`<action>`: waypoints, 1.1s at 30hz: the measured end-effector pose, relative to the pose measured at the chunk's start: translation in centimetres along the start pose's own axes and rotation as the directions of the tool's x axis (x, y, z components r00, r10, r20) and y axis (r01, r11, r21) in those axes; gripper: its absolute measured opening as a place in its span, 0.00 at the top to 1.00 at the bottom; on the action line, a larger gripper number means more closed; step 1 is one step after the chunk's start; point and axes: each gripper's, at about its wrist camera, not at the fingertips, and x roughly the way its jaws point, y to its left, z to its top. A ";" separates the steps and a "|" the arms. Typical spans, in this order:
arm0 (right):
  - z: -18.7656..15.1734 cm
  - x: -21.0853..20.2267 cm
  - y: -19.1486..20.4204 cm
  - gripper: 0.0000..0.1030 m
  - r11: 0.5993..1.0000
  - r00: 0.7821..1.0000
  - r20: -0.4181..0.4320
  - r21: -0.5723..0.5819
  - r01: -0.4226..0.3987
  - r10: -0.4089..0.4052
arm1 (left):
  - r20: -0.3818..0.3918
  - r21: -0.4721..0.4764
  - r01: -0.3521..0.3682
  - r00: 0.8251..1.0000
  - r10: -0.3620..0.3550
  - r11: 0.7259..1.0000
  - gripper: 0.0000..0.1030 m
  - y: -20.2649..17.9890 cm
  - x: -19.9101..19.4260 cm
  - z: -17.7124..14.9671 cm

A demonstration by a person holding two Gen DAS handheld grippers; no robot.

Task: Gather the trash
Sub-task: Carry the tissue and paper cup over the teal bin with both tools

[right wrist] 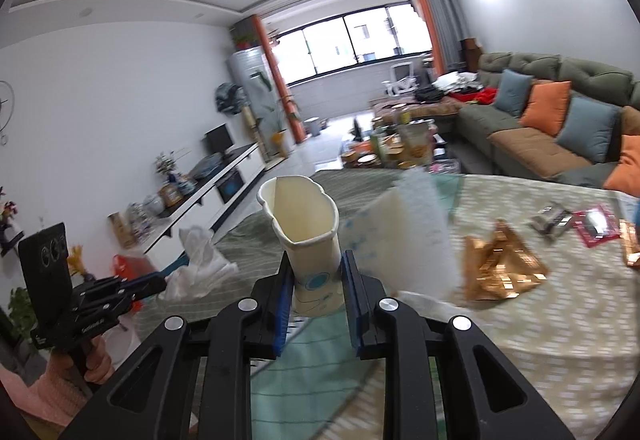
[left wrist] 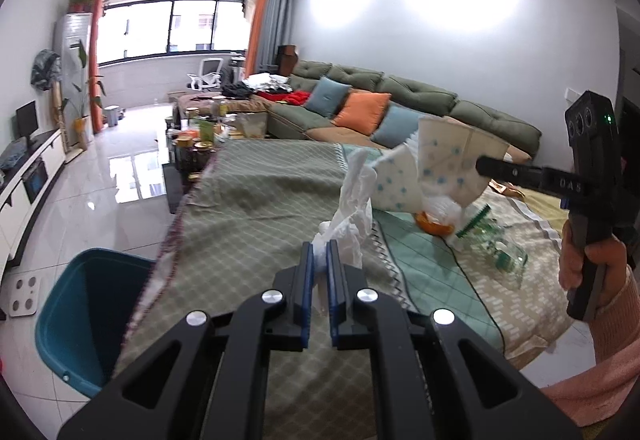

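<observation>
The long table covered with a green-and-cream checked cloth (left wrist: pixel 260 200) fills most of both views, and trash is spread over it. At its near left corner on the floor stands a teal plastic bin (left wrist: pixel 80 316); from what shows of its inside, nothing can be seen in it yet, though its bottom is hidden.

Still lying on the cloth are a crumpled copper-gold foil wrapper (right wrist: pixel 500 264), a clear plastic bag with green print (left wrist: pixel 496 244), an orange scrap (left wrist: pixel 434 224) next to it, and small silver and red packets (right wrist: pixel 576 220) at the far right.

Two pieces are lifted. The right gripper (right wrist: pixel 316 280) is closed on a squashed cream paper cup with blue dots (right wrist: pixel 304 224), its rim buckled; a second flattened cup (right wrist: pixel 404 240) hangs just beside it, blurred. The left gripper (left wrist: pixel 319 256) is pinched fully together on a crumpled white plastic bag (left wrist: pixel 354 212), which stands up above the pads.

My reading: collecting is at an early stage, with the first items in hand but not dropped, and most litter remains on the table.
</observation>
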 end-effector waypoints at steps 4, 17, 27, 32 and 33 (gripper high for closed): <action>0.0 2.0 1.3 0.77 0.998 0.998 -0.034 -0.015 -0.054 0.054 | 0.017 -0.025 -0.043 0.999 0.043 0.999 0.92 1.7 -1.0 0.0; 0.9 6.9 6.7 0.77 0.977 0.975 -0.110 -0.074 -0.200 0.191 | 0.054 -0.121 -0.185 0.980 0.193 0.975 0.92 7.3 -4.3 -0.2; 1.0 9.6 10.7 0.77 0.954 0.954 -0.157 -0.117 -0.275 0.255 | 0.042 -0.187 -0.275 0.957 0.287 0.943 0.92 11.0 -5.8 -1.0; 1.2 11.5 11.8 0.77 0.945 0.943 -0.183 -0.121 -0.303 0.279 | 0.030 -0.216 -0.313 0.945 0.326 0.925 0.92 12.8 -6.2 -1.4; 1.1 11.9 12.2 0.77 0.944 0.941 -0.188 -0.121 -0.307 0.282 | 0.028 -0.220 -0.317 0.943 0.330 0.923 0.92 13.1 -6.3 -1.5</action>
